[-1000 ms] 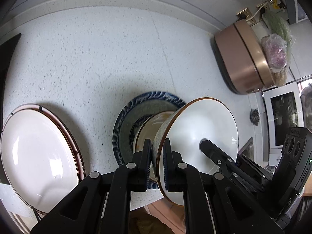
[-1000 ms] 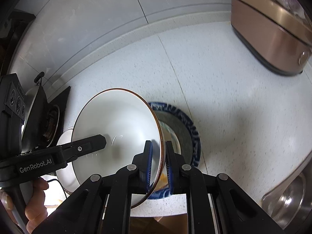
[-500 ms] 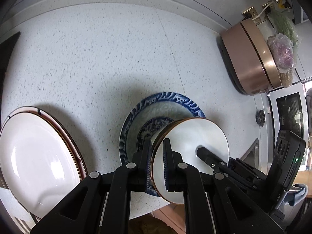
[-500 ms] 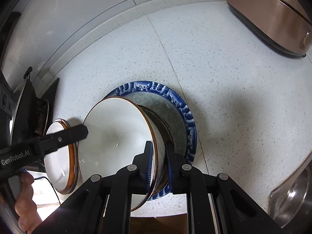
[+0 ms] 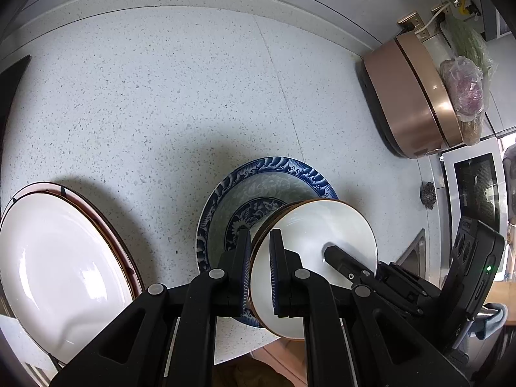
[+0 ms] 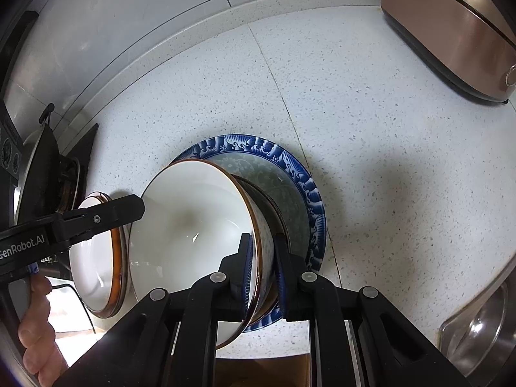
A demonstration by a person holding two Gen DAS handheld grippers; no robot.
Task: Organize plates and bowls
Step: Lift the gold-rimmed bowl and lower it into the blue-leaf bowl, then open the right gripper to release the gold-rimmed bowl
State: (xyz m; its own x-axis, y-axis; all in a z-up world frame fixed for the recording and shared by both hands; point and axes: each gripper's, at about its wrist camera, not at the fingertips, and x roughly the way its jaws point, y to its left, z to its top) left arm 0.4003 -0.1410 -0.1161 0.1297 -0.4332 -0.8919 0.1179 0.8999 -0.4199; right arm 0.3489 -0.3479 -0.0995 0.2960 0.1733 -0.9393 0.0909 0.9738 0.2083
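A white bowl with a brown rim (image 5: 317, 229) is tilted low over a blue patterned plate (image 5: 258, 183) on the speckled counter. My left gripper (image 5: 260, 242) is shut on the bowl's near rim. From the right, one of the right gripper's fingers (image 5: 342, 259) reaches inside the bowl. In the right wrist view my right gripper (image 6: 262, 253) is shut on the bowl (image 6: 187, 225) at its rim wall, one pad inside and one outside. The blue plate (image 6: 290, 174) shows behind it. Whether the bowl's foot touches the plate is hidden.
White brown-rimmed plates (image 5: 58, 264) (image 6: 93, 264) lie left of the blue plate. A copper-coloured cooker (image 5: 409, 103) (image 6: 451, 32) stands at the back right. A steel sink (image 6: 477, 332) lies right, a stove with a pan (image 6: 42, 177) left. A hand (image 6: 35, 338) holds the left gripper.
The bowl has come down from a raised tilt toward the blue plate and now sits lower and flatter. Both grippers kept their hold on its rim.
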